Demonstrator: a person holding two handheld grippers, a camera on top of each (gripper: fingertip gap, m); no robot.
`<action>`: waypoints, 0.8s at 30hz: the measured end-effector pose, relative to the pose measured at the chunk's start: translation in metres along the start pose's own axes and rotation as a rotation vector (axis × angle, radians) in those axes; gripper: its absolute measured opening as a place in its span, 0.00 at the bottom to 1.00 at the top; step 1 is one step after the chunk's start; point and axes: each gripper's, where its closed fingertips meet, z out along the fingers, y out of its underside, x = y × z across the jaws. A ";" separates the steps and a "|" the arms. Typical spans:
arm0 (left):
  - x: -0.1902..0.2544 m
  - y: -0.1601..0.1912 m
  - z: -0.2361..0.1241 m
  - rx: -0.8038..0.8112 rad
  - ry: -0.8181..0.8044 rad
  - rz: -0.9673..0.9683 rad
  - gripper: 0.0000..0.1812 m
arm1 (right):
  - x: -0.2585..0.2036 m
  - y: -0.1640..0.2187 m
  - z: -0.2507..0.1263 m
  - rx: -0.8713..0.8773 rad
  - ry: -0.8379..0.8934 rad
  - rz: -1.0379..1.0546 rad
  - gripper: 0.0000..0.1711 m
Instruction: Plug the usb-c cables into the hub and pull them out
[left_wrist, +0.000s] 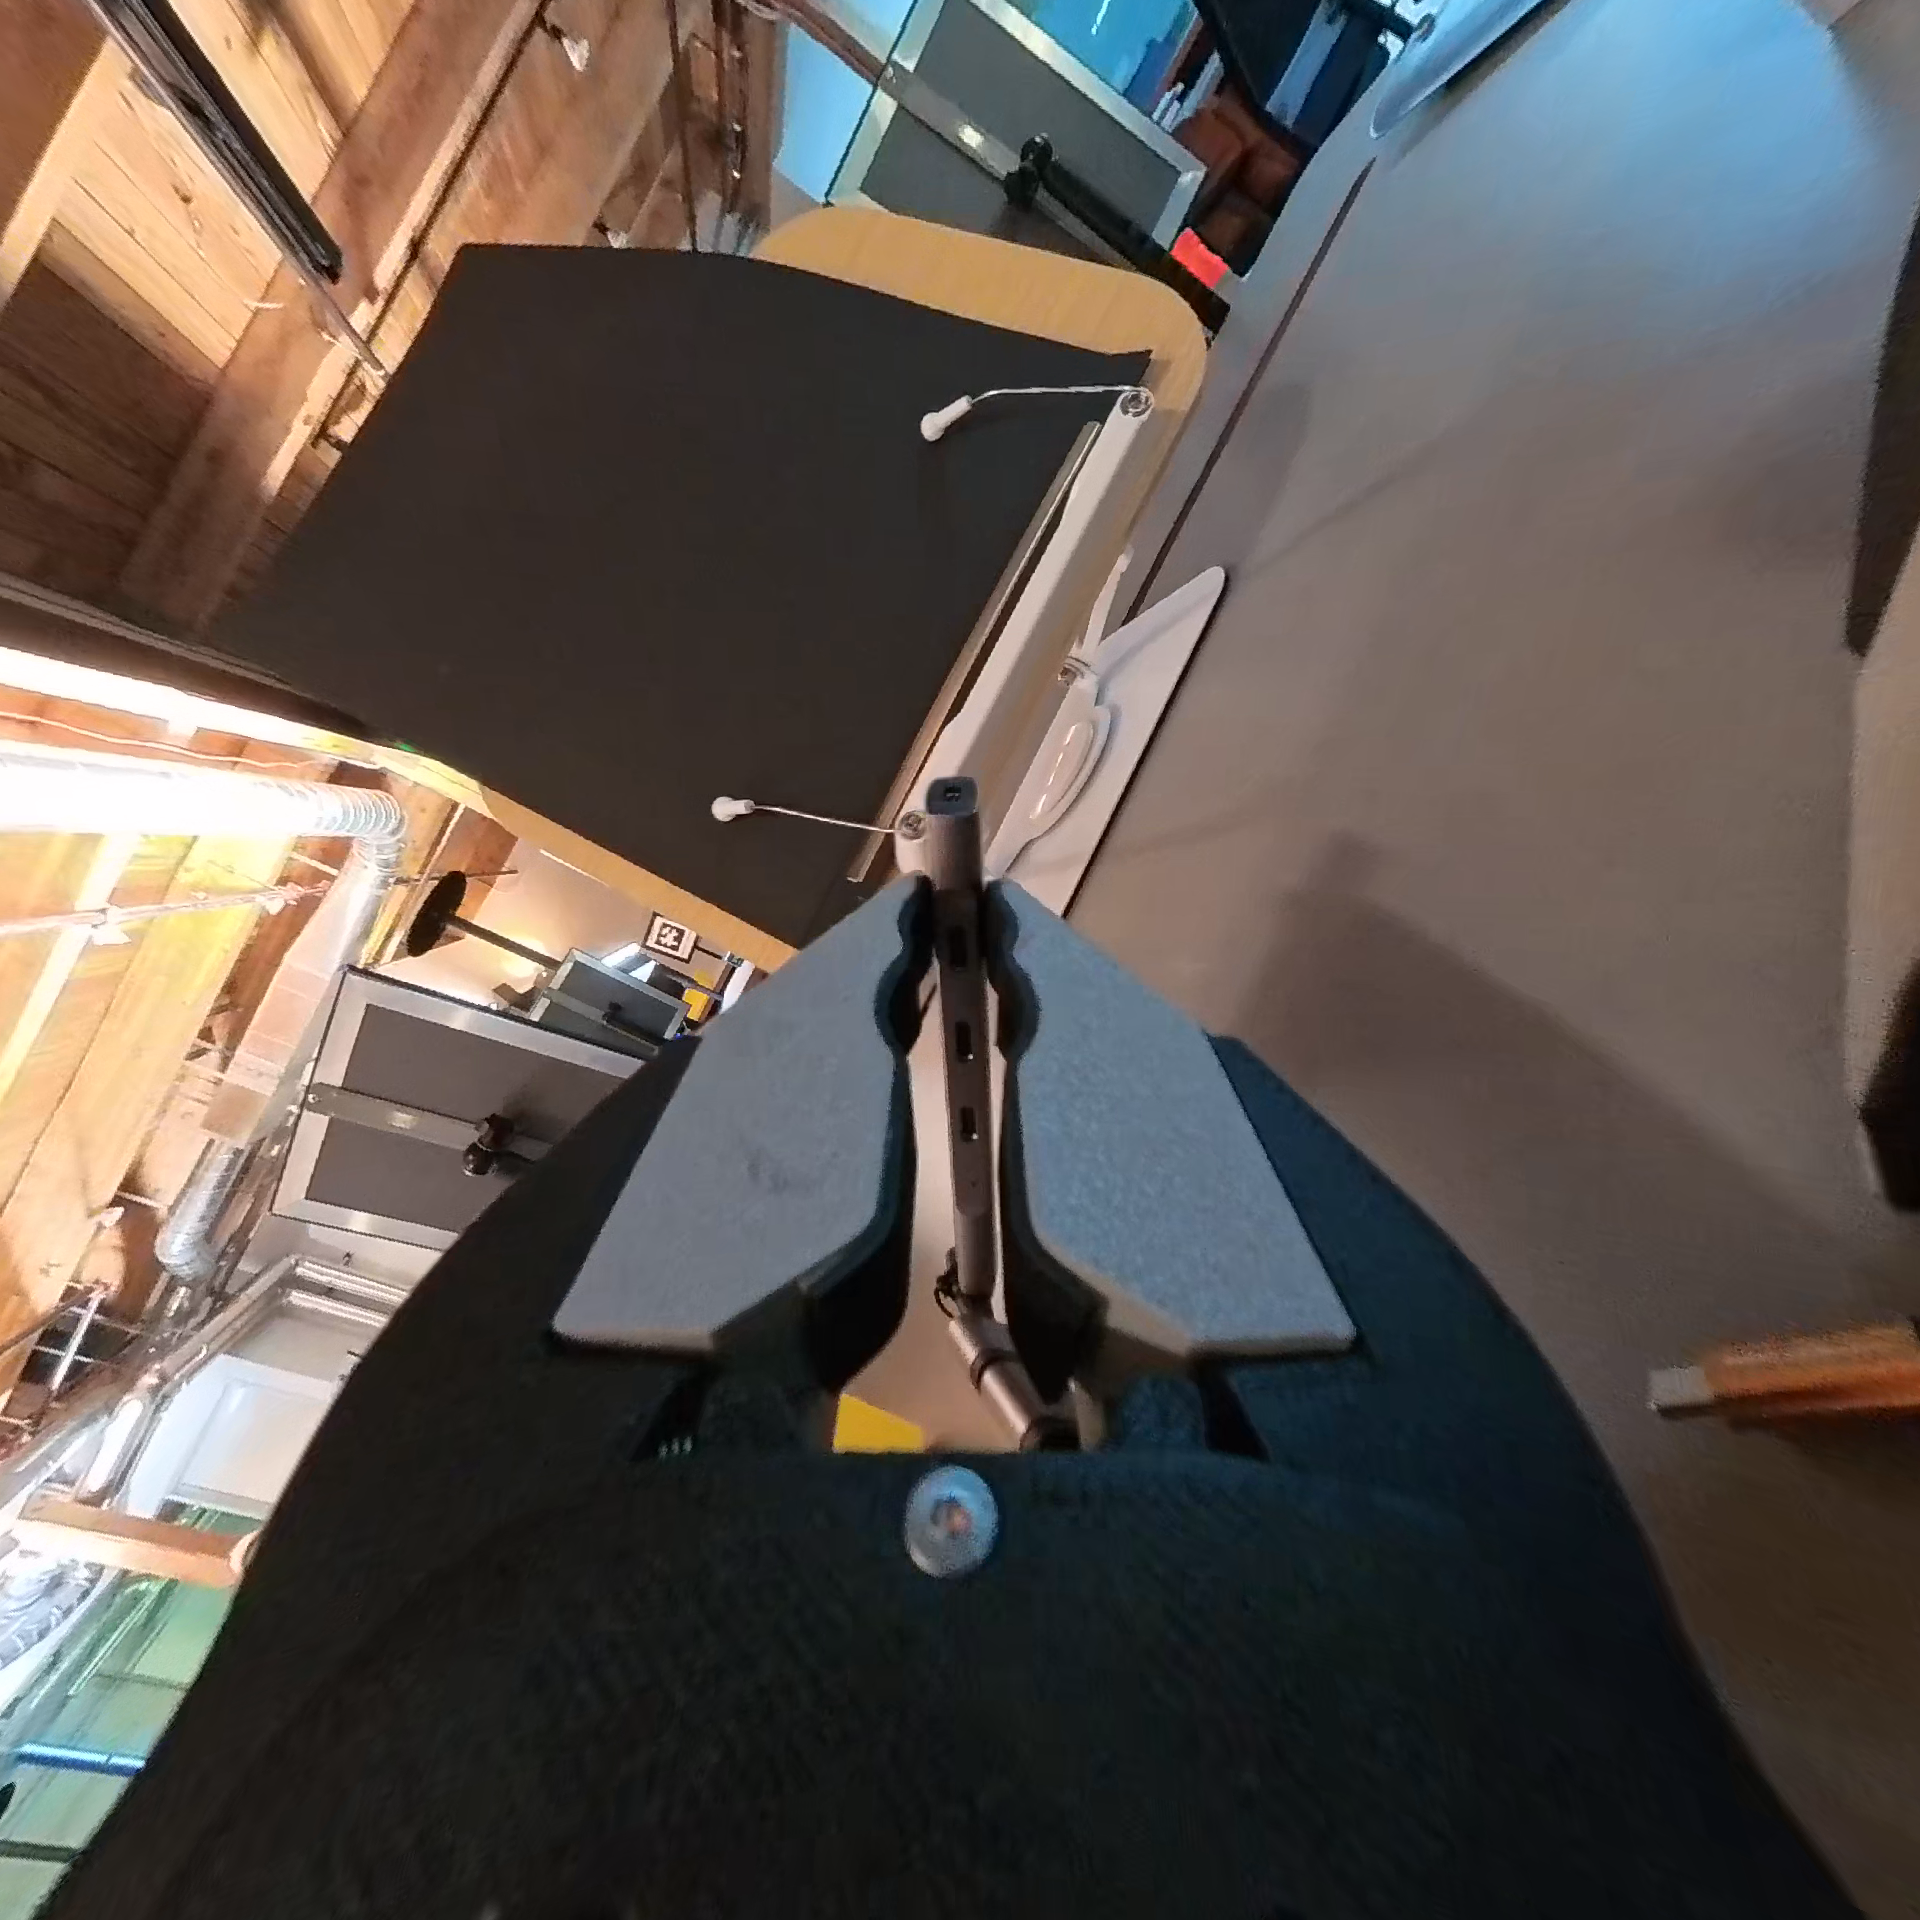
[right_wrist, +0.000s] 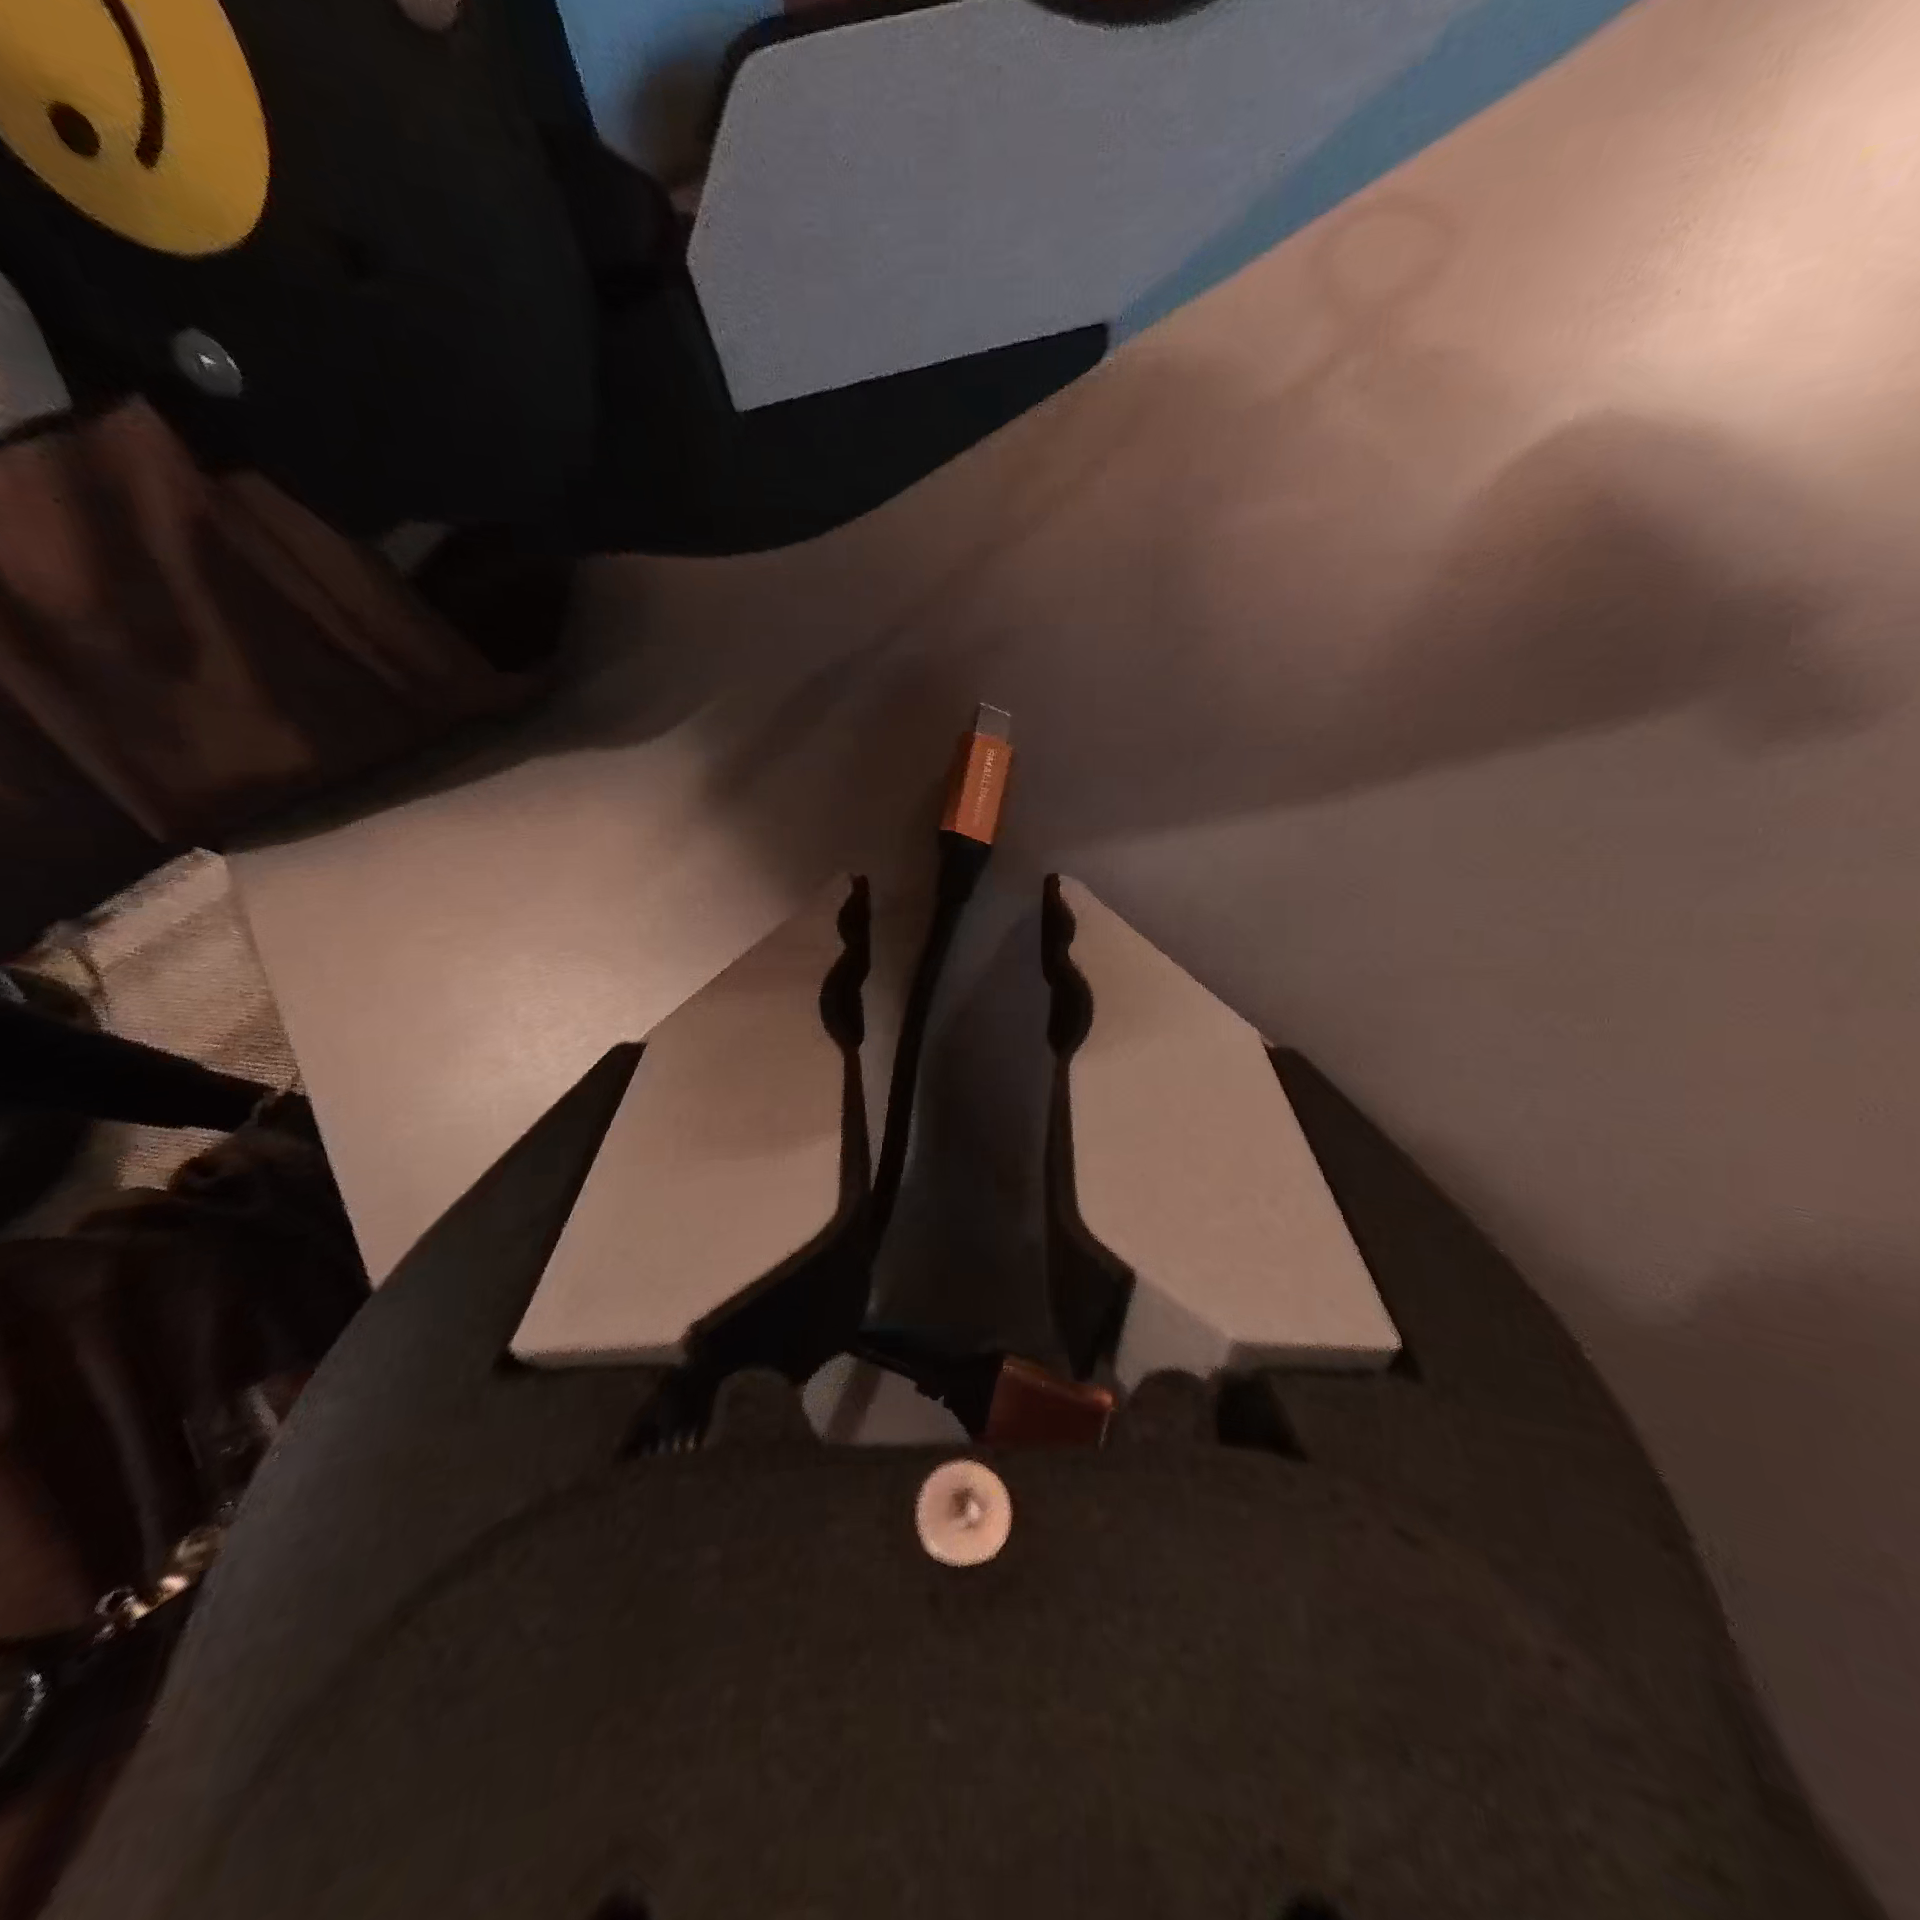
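- Grey matte surface (left_wrist: 1507, 727) fills the right half of the left wrist view; wooden beams and silver ducting sit behind on the left.
- Black rectangular panel (left_wrist: 644, 561) stands at the far end, with two white-tipped thin metal rods (left_wrist: 800, 816) sticking out from its edge.
- Left claw (left_wrist: 958, 894): pressed together on the slim dark-grey metal usb hub (left_wrist: 961, 997), pads clamping its two flat faces.
- Hub runs lengthwise between the fingers, tip poking out past the fingertips, port edge facing the camera with several slots visible.
- Hub's own short grey cable tail (left_wrist: 992, 1371) exits at the base of the claw.
- Orange-bodied plug with silver tip (left_wrist: 1787, 1371) shows at the right edge of that view, well apart from the hub.
- Right wrist view: same surface (right_wrist: 1455, 935), dimmer and blurred.
- Yellow round smiley sticker (right_wrist: 125, 114) sits on a black body top left.
- Right claw (right_wrist: 951, 883): fingers spread, a gap on both sides of the black usb-c cable (right_wrist: 925, 1039) running between them.
- Contact with the pads: cannot tell.
- Cable's orange metal connector shell with silver plug tip (right_wrist: 977, 779) sits just beyond the fingertips, pointing away from the camera.
- Second orange connector (right_wrist: 1049, 1403) is visible at the claw base.
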 end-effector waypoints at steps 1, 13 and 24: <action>0.001 0.000 0.000 -0.001 0.003 -0.001 0.04 | 0.000 -0.001 -0.001 0.009 -0.015 0.013 0.18; 0.001 -0.001 0.001 -0.008 0.000 -0.001 0.04 | 0.005 -0.004 0.004 0.003 -0.010 0.048 0.13; 0.010 0.001 0.002 -0.018 0.020 0.034 0.04 | 0.005 -0.006 0.001 0.010 0.081 -0.143 0.03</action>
